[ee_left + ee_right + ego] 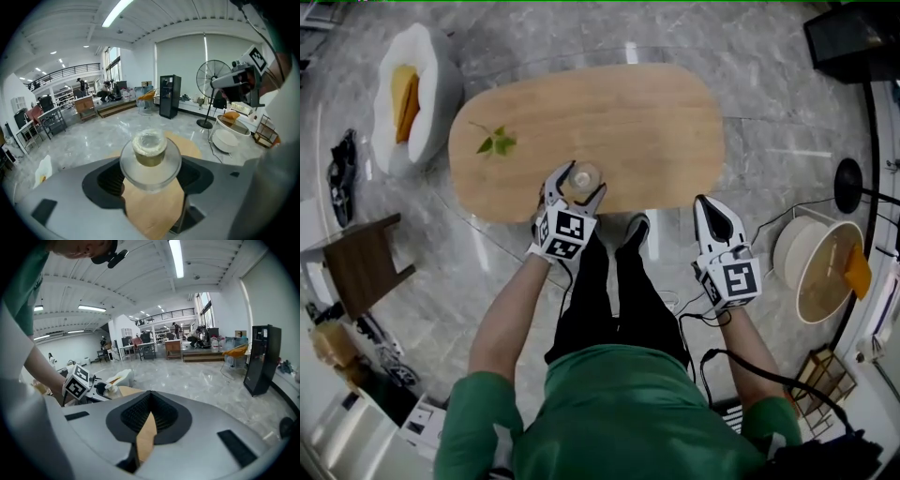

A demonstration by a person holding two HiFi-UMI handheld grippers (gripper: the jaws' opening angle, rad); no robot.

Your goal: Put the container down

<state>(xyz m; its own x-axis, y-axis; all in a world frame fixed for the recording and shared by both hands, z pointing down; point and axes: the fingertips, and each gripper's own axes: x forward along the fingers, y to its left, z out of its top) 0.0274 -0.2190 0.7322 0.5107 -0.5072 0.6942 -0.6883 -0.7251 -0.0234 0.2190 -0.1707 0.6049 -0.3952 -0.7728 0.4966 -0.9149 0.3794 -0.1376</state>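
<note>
**Head view.** Only this view shows both arms and the whole oval table (619,112). A leaf sprig (495,142) lies ahead and to the left of the left gripper (579,184). One white chair (403,98) stands far to that gripper's left, and another (820,267) stands to the right of the right gripper (705,204).

**Left gripper view.** Only here is the grip seen head-on. The view also takes in a black cabinet (169,95) and a fan (213,82) far ahead, with the right gripper (216,83) at the upper right.

**Right gripper view.** This view shows that gripper's own jaws. To their left it shows the left gripper (104,391) side-on with the container (109,388).

**Left gripper.** The jaws are partly closed and clamp the clear container (150,157) on both sides. The container (584,176) is over the near edge of the table (154,211). No view shows whether its base touches the wood.

**Right gripper.** The jaws (149,401) are closed to a thin slit with nothing between them. A strip of table (146,437) shows through the slit.

**Arms.** The left forearm is bare below a green sleeve and reaches forward and slightly inward to the table edge. The right forearm is also bare and points straight ahead. Its gripper tip is at the table's near right edge, well apart from the container.
</note>
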